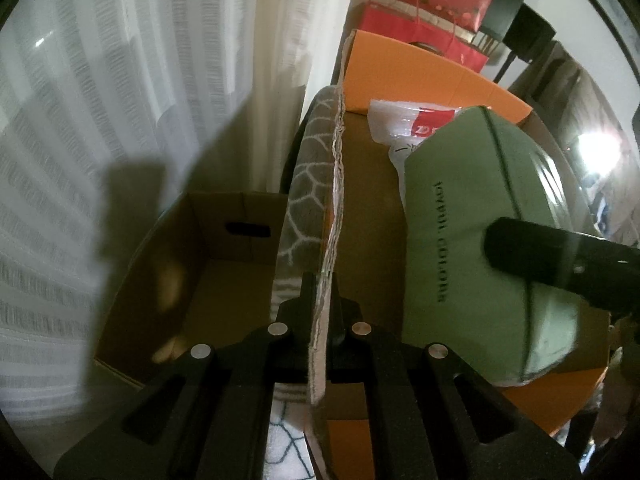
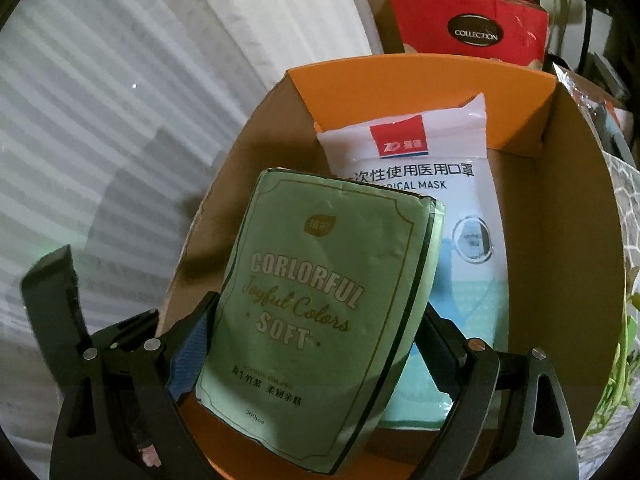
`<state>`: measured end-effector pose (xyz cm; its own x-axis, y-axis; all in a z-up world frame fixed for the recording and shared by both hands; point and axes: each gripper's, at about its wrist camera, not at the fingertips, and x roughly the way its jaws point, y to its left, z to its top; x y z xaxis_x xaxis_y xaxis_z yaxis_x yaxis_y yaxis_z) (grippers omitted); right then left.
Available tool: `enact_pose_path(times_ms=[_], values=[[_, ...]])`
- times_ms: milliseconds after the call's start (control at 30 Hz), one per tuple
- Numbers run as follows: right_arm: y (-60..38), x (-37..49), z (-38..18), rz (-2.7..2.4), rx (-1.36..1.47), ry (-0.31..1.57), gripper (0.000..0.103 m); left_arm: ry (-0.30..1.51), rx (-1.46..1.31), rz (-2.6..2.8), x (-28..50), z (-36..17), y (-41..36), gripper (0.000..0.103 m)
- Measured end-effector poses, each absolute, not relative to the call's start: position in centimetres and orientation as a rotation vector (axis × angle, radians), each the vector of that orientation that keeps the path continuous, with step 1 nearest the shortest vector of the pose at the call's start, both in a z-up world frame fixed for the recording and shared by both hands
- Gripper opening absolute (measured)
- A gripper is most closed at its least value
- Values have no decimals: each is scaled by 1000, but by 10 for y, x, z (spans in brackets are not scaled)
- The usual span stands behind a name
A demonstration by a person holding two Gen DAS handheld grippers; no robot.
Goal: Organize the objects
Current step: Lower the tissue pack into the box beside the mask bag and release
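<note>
My left gripper (image 1: 322,292) is shut on the upright torn flap (image 1: 338,184) of an open cardboard box (image 1: 420,68), orange outside and brown inside. My right gripper (image 2: 316,344) is shut wide on a green tissue pack (image 2: 312,300), its pads pressing both sides. The pack hangs tilted inside the box (image 2: 420,80), over a white medical mask packet (image 2: 420,152) lying on the box floor. From the left wrist view the same green pack (image 1: 460,240) fills the box's right half, with one black finger (image 1: 560,256) of the right gripper on it and the mask packet (image 1: 400,120) behind.
A second brown box (image 1: 208,248) with a handle slot stands left of the flap. Grey patterned fabric (image 1: 308,184) lies against the flap's outer side. White curtains (image 1: 120,120) hang at the left. Red gift bags (image 2: 472,28) stand behind the orange box.
</note>
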<state>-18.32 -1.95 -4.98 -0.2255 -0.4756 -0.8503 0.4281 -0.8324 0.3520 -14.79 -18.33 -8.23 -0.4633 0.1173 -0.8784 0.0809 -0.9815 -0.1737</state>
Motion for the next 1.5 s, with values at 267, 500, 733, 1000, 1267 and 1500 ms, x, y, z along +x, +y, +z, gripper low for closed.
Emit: enact_pose_path(times_ms=[267, 500, 733, 1000, 1267, 1500], values=[[-32, -208, -40, -2139, 1464, -35, 92, -306, -1615, 2647, -148, -82, -185, 3], [-44, -240, -37, -2158, 1493, -65, 92, -311, -1608, 2640, -147, -82, -186, 3], [-63, -261, -43, -2197, 1509, -31, 92, -309, -1607, 2635, -145, -82, -187, 3], [-73, -267, -50, -2232, 1467, -56, 95, -301, -1606, 2637, -144, -81, -186, 3], [-61, -255, -29, -2213, 1431, -89, 95, -301, -1607, 2636, -144, -81, -187, 3], [-36, -231, -2, -2223, 1365, -64, 95, -301, -1607, 2636, -144, -81, -187, 3]])
